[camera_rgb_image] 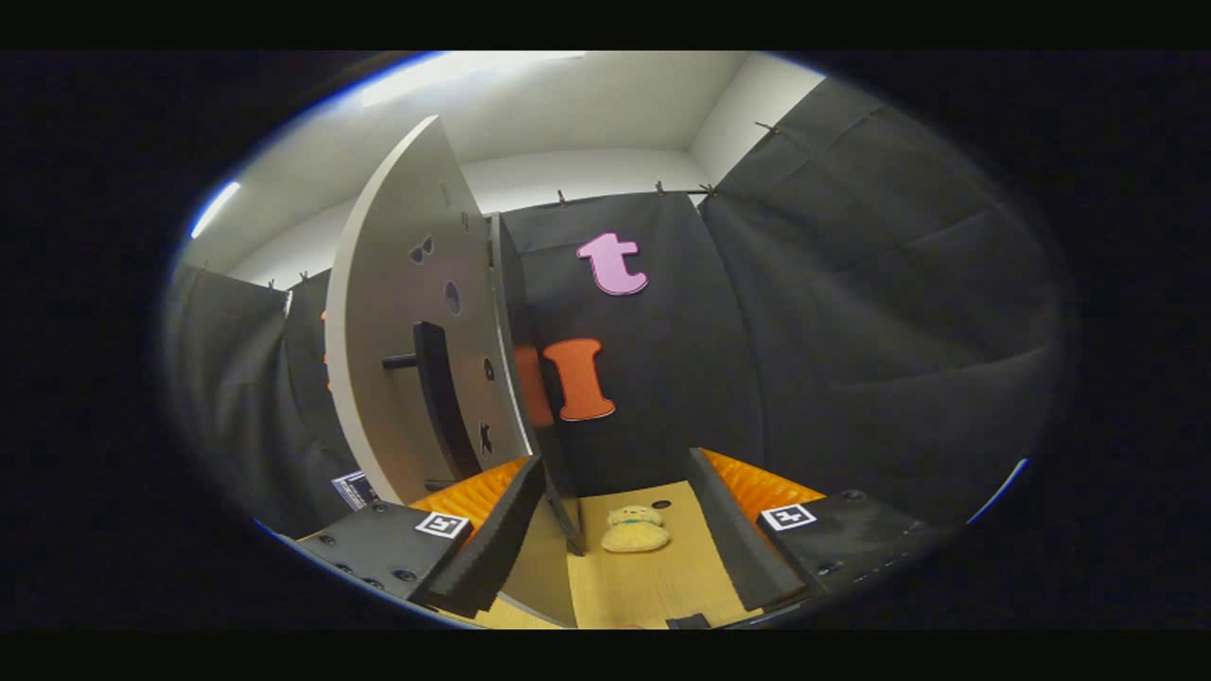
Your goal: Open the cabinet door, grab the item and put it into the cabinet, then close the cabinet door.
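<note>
While the gripper [624,558] hung with its fingers spread wide and nothing between them, a small yellow plush toy [635,530] lay on the wooden tabletop [653,586], low in the middle of the frame, just ahead of the fingertips. Left of centre stood the white cabinet door [397,331] (swung open, edge toward us), its black handle [430,378] plain to see.

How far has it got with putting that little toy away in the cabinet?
The cabinet door already stands swung open, so that step looks done. The gripper is open and holds nothing; the yellow plush toy lies on the wooden table between its fingers. Grabbing it, placing it inside and closing the door remain.
</note>
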Demonstrator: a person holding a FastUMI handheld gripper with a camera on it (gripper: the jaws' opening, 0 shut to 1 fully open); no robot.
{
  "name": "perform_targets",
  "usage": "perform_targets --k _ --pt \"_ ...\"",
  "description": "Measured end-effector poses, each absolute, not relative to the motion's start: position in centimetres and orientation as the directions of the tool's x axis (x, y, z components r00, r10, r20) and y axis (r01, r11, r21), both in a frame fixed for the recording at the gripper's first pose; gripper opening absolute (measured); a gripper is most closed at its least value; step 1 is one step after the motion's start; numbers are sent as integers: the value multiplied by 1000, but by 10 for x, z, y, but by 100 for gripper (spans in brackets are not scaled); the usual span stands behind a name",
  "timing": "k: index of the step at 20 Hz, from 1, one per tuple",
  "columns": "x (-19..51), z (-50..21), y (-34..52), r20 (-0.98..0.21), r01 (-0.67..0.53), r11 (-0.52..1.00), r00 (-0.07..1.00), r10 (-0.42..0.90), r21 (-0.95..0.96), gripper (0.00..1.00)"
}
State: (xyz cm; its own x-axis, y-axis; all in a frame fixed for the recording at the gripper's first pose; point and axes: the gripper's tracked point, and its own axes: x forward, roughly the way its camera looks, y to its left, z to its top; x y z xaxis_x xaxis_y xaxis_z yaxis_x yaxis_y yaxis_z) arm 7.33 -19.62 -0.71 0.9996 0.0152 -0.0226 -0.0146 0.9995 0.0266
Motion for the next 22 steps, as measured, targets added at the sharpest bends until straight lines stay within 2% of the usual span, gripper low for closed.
perform_targets --k 4,14,22 --pt "86 -6 -185 -27 -29 1000 999 29 5 96" --pt "81 -5 -178 -12 41 998 999 -42 -42 96" --pt "69 -8 -133 8 122 987 992 -122 -104 96"
